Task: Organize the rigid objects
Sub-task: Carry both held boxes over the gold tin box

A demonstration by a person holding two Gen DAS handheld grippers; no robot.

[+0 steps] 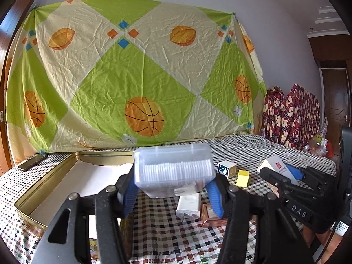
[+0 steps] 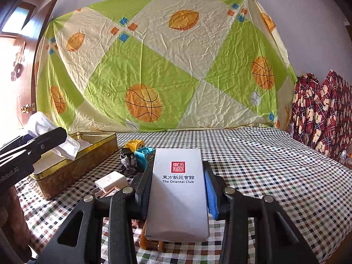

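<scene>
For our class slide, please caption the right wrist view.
Right tongs grip a white rectangular cardboard box above the checked tablecloth, beside a gold metal tin.

Looks like a home bedroom: checkered cloth (image 2: 264,154) across the lower frame, basketball-print sheet (image 1: 132,77) hung centre, wooden door (image 2: 26,66) far left, plaid bedding (image 1: 292,114) right.

Two low, close wrist views facing the hung bedsheet (image 1: 123,77), sharing the gold tin (image 2: 74,165)
</scene>
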